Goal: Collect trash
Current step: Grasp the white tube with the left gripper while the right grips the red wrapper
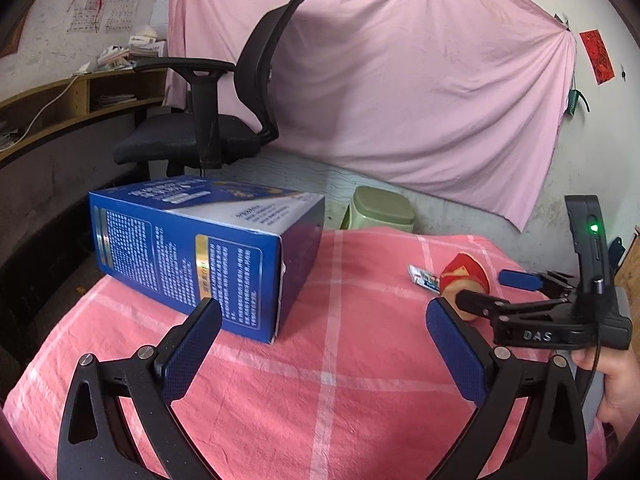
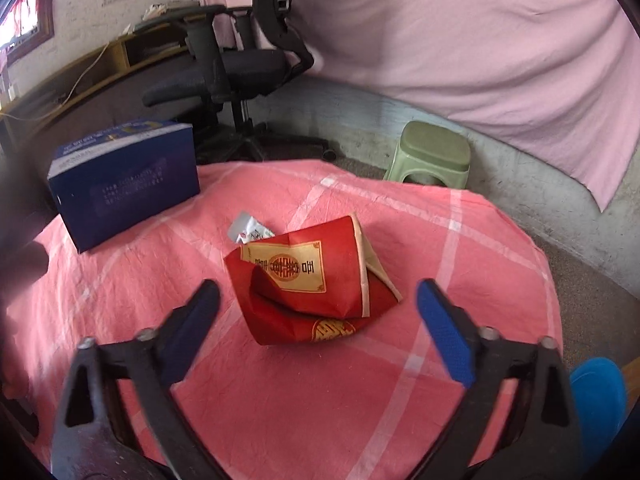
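A crumpled red paper box with gold print (image 2: 316, 284) lies in the middle of the pink checked cloth (image 2: 280, 400); it also shows in the left wrist view (image 1: 464, 276). A small white wrapper (image 2: 250, 230) lies just behind it, also seen in the left wrist view (image 1: 422, 278). A large blue carton (image 1: 200, 252) lies on its side at the cloth's far left (image 2: 124, 184). My right gripper (image 2: 318, 320) is open, its fingers either side of the red box, just short of it. My left gripper (image 1: 324, 340) is open and empty, near the blue carton.
A black office chair (image 1: 224, 112) and a green plastic stool (image 2: 430, 156) stand on the floor beyond the table. A pink sheet (image 1: 400, 80) hangs on the wall. A wooden desk (image 1: 60, 108) is at the left. A blue object (image 2: 596, 396) sits low right.
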### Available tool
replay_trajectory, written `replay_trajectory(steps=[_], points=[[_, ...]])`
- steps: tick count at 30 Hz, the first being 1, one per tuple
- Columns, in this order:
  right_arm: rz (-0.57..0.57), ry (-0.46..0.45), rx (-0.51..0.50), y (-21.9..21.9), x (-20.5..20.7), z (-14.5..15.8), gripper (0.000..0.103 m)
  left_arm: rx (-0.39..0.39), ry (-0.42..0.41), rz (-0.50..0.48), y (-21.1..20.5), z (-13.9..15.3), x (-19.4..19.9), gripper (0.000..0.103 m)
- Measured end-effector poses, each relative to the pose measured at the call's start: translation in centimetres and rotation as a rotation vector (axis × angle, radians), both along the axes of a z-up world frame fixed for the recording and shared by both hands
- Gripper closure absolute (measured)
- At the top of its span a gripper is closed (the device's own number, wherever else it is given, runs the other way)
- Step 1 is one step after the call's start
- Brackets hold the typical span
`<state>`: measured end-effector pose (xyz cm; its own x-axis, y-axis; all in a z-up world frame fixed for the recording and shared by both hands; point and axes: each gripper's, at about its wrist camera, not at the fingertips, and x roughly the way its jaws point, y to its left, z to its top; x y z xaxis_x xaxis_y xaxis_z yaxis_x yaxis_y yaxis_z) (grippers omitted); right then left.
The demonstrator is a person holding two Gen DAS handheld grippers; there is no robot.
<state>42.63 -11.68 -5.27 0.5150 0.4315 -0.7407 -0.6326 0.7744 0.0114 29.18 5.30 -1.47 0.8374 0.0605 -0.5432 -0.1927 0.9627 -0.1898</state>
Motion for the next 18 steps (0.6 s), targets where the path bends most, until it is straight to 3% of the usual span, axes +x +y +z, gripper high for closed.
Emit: replay_trajectory(steps=[3, 10, 18], points=[[0.004, 0.026, -0.010, -0.4, 0.2, -0.5, 0.024, -0.003, 0.018, -0.031, -0.5, -0.2, 0.4, 0.004], [-0.023, 0.043, 0.018, -3.0, -0.2, -0.3, 0.025, -0.021, 0.064, -0.101, -2.5, -0.8, 2.0, 0.006], [-0.169, 0.047, 0.058, -7.7, -1.0, 0.0, 0.025, -0.042, 0.195, -0.174, -4.7, -2.4, 6.6, 0.019]])
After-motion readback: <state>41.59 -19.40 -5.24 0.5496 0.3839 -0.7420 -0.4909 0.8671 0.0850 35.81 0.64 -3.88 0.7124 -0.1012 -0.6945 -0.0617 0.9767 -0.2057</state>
